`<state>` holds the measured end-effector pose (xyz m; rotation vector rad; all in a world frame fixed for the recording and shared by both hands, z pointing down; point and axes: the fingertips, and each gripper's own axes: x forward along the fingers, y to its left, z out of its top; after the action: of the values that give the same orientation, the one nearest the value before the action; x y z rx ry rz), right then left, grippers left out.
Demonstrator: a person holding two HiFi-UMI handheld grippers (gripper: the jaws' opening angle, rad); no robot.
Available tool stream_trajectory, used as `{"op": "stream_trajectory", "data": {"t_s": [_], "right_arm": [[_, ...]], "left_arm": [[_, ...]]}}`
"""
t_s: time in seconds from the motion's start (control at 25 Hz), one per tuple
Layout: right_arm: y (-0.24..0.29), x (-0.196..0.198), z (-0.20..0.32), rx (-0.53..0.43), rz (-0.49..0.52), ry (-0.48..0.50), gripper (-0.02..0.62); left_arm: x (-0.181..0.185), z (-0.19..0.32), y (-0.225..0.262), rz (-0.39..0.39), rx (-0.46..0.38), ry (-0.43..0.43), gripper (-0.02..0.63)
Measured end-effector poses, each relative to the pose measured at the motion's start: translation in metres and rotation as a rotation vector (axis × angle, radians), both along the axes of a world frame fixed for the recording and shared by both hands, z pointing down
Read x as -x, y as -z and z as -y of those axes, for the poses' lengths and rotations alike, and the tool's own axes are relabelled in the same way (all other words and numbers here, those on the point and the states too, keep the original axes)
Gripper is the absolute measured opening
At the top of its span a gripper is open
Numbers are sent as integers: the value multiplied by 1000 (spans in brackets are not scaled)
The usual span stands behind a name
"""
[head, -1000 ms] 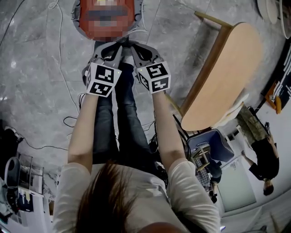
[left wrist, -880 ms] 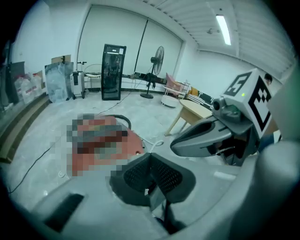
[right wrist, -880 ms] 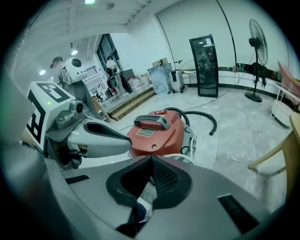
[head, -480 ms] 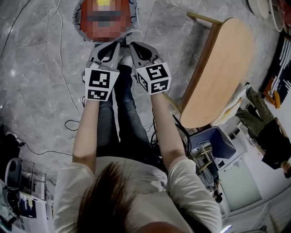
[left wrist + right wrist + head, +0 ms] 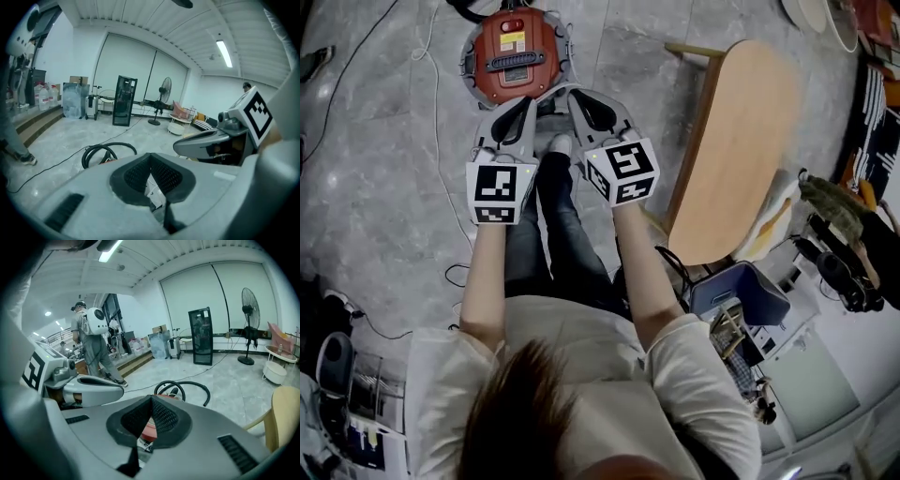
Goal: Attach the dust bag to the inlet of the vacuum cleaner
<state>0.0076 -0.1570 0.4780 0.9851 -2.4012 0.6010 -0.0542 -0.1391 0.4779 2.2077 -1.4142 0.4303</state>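
Two sets, left tongs [image 5: 525,105] and right tongs [image 5: 579,101], are clenched on nothing near the vacuum [image 5: 512,58] on the floor [image 5: 384,169]. No dust bag in any view; vacuum top looks closed. Judgement: fitting finished or unstarted; next, locate bag.

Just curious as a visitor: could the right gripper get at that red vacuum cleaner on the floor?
Probably yes. Nothing stands between the right gripper and the red vacuum cleaner ahead of it; the left gripper sits beside, not across. Its jaws are shut, so they would need opening first.
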Motion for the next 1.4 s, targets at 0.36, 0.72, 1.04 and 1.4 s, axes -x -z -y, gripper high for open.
{"op": "stream_trajectory", "data": {"t_s": [0.36, 0.72, 1.04, 1.4], "right_arm": [[92, -1, 5, -81, 25, -11, 2], [177, -15, -2, -150, 49, -37, 2], [247, -37, -32, -210, 79, -51, 2], [297, -52, -64, -269, 117, -71, 2]], "left_arm": [[14, 21, 104, 11, -129, 16, 17], [13, 28, 202, 34, -275, 5, 17], [-9, -6, 275, 37, -365, -35, 17], [-10, -34, 328, 41, -414, -29, 17]]}}
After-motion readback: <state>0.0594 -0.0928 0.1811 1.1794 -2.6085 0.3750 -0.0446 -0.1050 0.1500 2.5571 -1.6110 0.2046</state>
